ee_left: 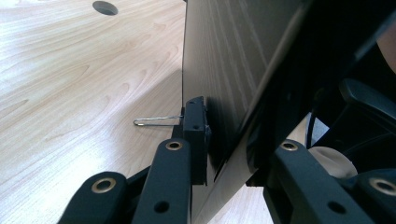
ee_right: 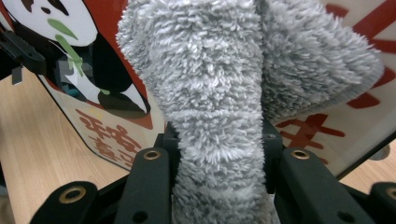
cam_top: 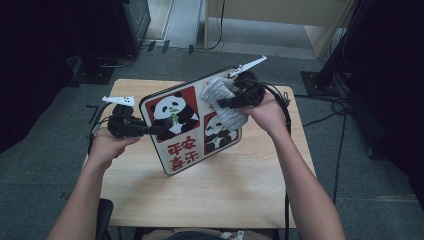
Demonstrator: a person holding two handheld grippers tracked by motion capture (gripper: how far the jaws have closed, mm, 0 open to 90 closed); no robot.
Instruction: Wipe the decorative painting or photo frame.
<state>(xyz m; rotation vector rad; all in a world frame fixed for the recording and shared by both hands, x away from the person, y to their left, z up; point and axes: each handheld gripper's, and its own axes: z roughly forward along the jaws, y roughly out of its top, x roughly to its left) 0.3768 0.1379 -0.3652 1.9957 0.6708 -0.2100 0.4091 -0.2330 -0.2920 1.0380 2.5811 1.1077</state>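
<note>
**Wiping the panda board: steady clamp, flat cloth**

A dim room with grey carpet and dark stands surrounds the small light-wood table [cam_top: 215, 195], whose top is otherwise bare. Above it, tilted up on one edge, is the glossy cream-and-red rectangular board printed with pandas and red characters [cam_top: 180, 150]. The left gripper [cam_top: 157, 131] is clamped on the board's left edge; in the left gripper view its jaws pinch the dark back and the rim of the panel. The right gripper [cam_top: 225, 104] is closed tight on a fluffy grey microfibre cloth [ee_right: 219, 93], which lies against the board's upper right face.

To wipe well, the left grip should stay firm and the board should rest against the table so it cannot pivot. The cloth looks bunched, though the close view makes this hard to judge; spreading it flatter would cover more surface. Long overlapping strokes downward, with light pressure, suit a glossy face and avoid levering the panel out of the left jaws.
</note>
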